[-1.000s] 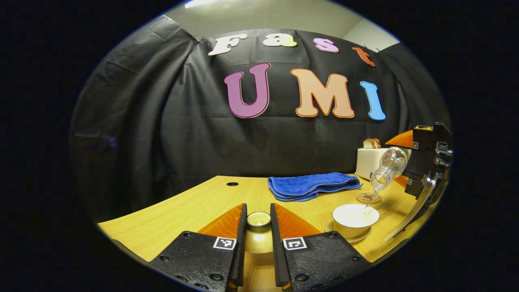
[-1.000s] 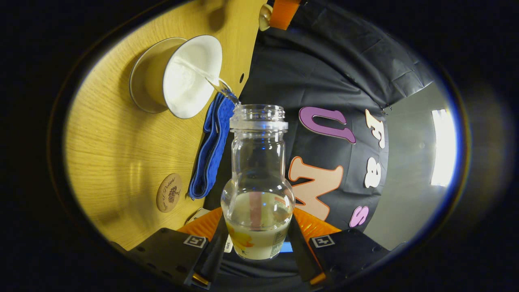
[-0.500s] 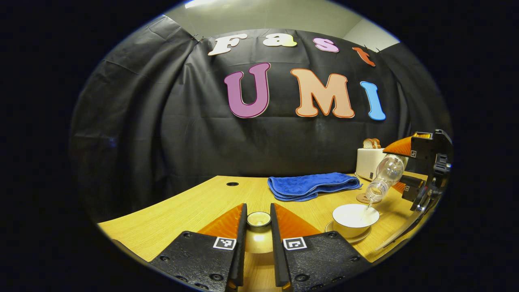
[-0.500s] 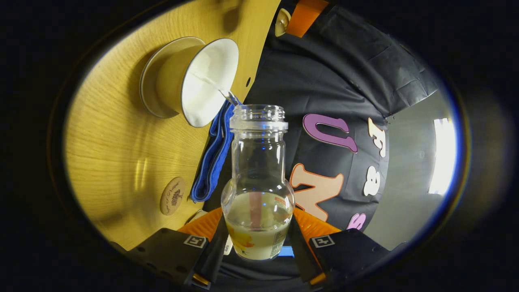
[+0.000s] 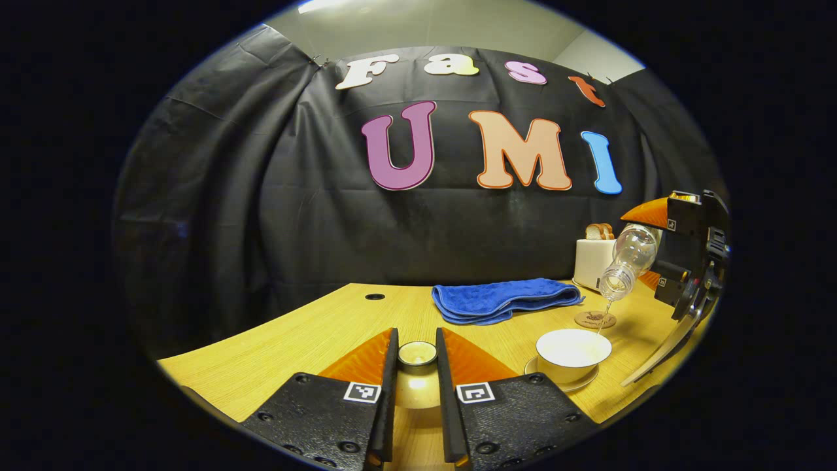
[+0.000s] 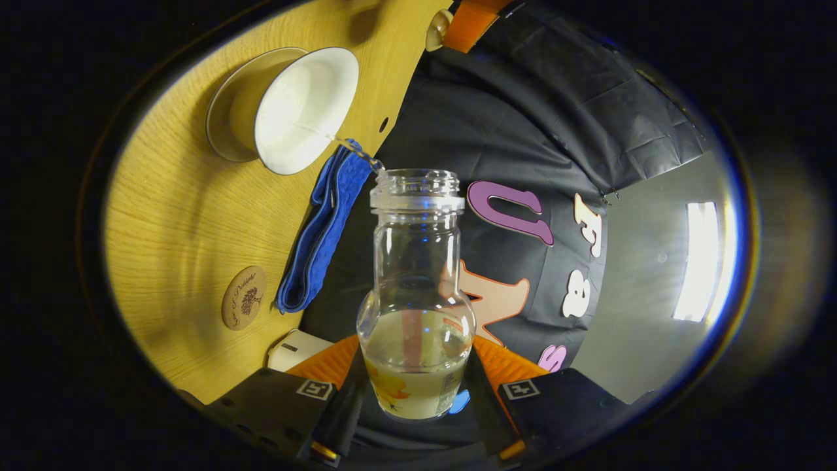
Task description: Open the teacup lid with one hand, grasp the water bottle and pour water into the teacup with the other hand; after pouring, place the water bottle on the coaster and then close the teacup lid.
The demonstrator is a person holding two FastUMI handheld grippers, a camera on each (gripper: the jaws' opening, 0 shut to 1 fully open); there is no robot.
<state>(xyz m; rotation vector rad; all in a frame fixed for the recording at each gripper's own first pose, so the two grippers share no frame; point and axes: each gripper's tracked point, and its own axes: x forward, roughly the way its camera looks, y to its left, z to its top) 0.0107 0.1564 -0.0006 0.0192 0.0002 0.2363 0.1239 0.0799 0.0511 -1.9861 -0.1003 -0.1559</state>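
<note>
A white teacup (image 5: 573,348) stands uncovered on its saucer (image 5: 584,383) at the right of the wooden table (image 5: 294,347). Its lid (image 5: 417,356) is clamped between the fingers of my left gripper (image 5: 416,366), low over the table to the cup's left. My right gripper (image 6: 416,383) is shut on a clear water bottle (image 6: 416,288), tipped mouth-down above the teacup (image 6: 305,108). The water bottle (image 5: 628,260) shows at the right in the left gripper view, a thin stream running from its mouth into the cup. A round wooden coaster (image 5: 595,319) lies just beyond the cup.
A folded blue cloth (image 5: 503,299) lies behind the cup. A white toaster (image 5: 594,260) with bread stands at the back right by the coaster (image 6: 244,306). A cable hole (image 5: 375,297) marks the table's far left; the black cloth wall closes the back.
The right gripper has lifted the tipped bottle higher above the cup after dipping half a second ago; the stream is thinner. The left gripper has held still with the lid.
</note>
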